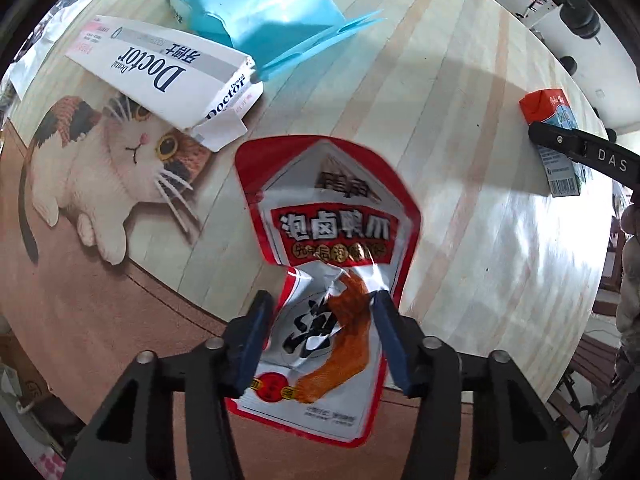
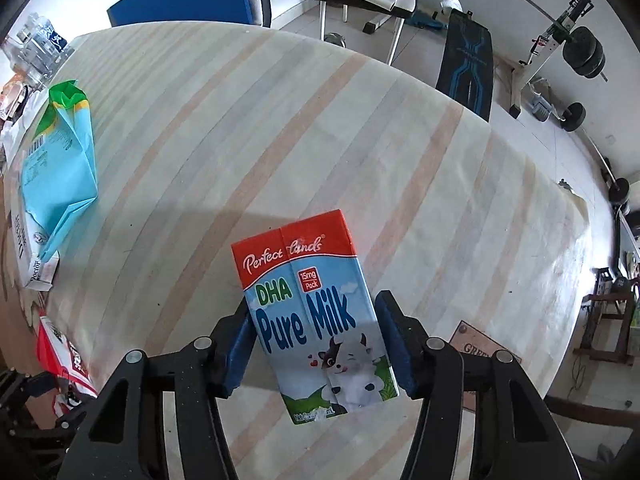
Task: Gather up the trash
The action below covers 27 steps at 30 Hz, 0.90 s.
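The left gripper has its pads pinched against the crumpled lower half of a red-and-white snack wrapper lying on the worktop. The right gripper is clamped on the sides of a milk carton, the pads touching both faces. To finish both grasps well, I would squeeze the wrapper firmly, since thin foil slips, and keep the carton's grip moderate so it does not crush, then lift straight up. A toothpaste box and a blue pouch remain uncollected further off.
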Each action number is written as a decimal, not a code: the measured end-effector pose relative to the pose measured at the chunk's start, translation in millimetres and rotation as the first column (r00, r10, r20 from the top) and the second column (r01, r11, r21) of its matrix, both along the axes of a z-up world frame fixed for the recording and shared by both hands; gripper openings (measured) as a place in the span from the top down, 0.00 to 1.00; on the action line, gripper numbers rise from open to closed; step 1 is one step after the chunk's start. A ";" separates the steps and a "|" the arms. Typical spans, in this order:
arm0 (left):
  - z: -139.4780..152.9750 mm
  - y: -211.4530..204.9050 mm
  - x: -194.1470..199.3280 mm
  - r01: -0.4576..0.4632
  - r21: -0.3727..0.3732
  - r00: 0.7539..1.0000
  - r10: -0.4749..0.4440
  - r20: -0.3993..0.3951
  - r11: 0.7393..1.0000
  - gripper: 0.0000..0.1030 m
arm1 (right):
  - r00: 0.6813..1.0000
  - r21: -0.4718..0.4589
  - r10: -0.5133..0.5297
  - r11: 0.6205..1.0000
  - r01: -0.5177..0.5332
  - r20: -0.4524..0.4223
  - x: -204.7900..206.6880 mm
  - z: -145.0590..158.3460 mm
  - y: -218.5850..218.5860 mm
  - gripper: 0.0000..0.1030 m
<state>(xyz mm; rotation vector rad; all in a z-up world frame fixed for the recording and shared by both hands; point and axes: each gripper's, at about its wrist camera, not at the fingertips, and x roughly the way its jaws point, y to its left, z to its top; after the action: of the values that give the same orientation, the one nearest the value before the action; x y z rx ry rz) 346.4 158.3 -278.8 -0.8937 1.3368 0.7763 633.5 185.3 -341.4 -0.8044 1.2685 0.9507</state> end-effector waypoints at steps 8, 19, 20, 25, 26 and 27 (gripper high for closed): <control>9.1 -45.7 -30.4 0.020 -0.041 0.999 -0.019 0.026 0.999 0.74 | 0.996 0.027 -0.001 1.000 0.003 -0.089 -67.9 14.0 -67.0 0.43; 23.3 -37.3 -23.1 -0.043 0.044 0.999 0.044 -0.017 0.998 0.78 | 0.977 0.021 -0.187 0.982 0.190 -0.105 -98.6 9.0 -136.7 0.43; 28.5 -42.9 -16.9 -0.031 0.063 0.999 0.033 -0.018 0.998 0.83 | 0.975 0.023 -0.198 0.979 0.201 -0.105 -97.1 9.8 -141.9 0.43; 61.3 -60.4 -8.2 0.023 0.113 1.000 -0.025 0.017 0.993 0.88 | 0.976 0.028 -0.199 0.979 0.203 -0.092 -101.3 13.8 -155.3 0.43; 66.8 -60.4 -11.2 0.026 0.114 0.999 -0.029 0.027 0.993 0.88 | 0.976 0.030 -0.199 0.979 0.203 -0.089 -100.2 15.0 -156.8 0.43; 68.8 -62.6 -13.1 0.023 0.113 0.999 -0.027 0.037 0.993 0.89 | 0.975 0.035 -0.202 0.978 0.206 -0.092 -100.3 15.7 -158.7 0.43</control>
<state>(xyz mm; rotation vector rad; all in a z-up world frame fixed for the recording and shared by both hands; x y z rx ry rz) 333.2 95.8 -210.0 -0.7973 1.2554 0.8032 533.2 26.5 -325.7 -0.5892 1.3735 0.8523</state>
